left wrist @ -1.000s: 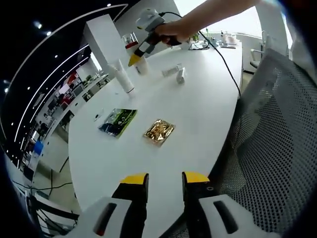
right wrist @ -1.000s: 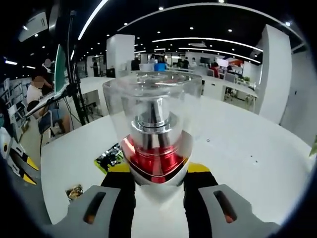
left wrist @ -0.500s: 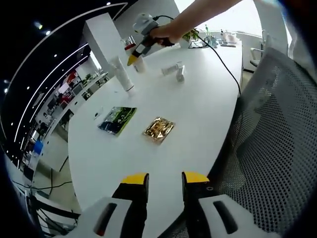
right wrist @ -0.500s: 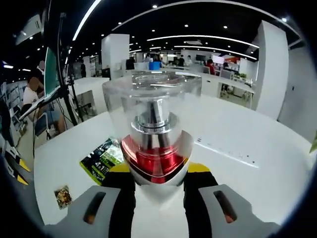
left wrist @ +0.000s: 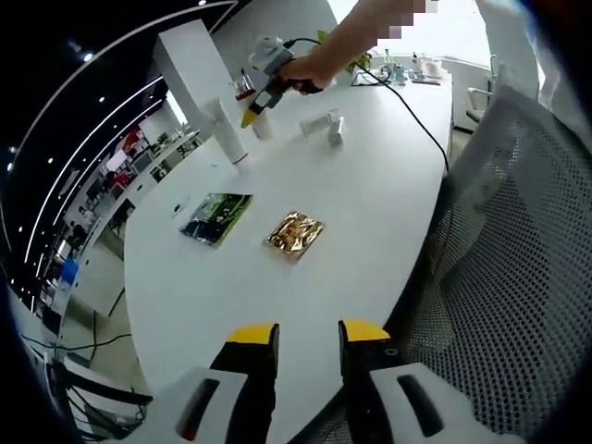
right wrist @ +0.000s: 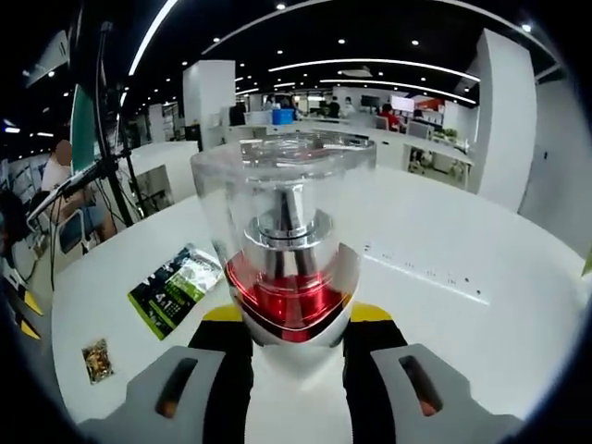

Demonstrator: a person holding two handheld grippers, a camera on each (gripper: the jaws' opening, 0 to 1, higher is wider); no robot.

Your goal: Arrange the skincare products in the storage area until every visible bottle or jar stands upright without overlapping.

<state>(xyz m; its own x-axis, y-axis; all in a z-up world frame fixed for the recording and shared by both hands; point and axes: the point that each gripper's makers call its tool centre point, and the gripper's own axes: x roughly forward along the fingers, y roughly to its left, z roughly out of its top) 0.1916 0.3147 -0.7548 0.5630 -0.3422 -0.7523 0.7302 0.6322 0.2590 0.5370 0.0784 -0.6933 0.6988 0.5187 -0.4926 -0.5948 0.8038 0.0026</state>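
A pump bottle [right wrist: 287, 250] with a clear cap, silver neck and red body stands upright between the jaws of my right gripper [right wrist: 287, 319], which is shut on it. In the left gripper view a hand holds that right gripper [left wrist: 252, 115] above the far end of the white table [left wrist: 370, 213]. A tall white tube [left wrist: 227, 134] stands upright just left of it. Two small white bottles [left wrist: 330, 128] lie on their sides to its right. My left gripper [left wrist: 308, 333] hovers open over the table's near edge with nothing between its jaws.
A green sachet [left wrist: 215, 217] and a gold sachet [left wrist: 294, 234] lie flat mid-table; both also lie below the bottle, green sachet [right wrist: 176, 287] and gold sachet [right wrist: 95, 359]. A grey mesh chair [left wrist: 499, 259] stands right of the table. A black cable [left wrist: 421, 111] runs along the far side.
My right gripper has carried the bottle a little further toward the table's far end, near the white tube. The left gripper has stayed almost still and open.
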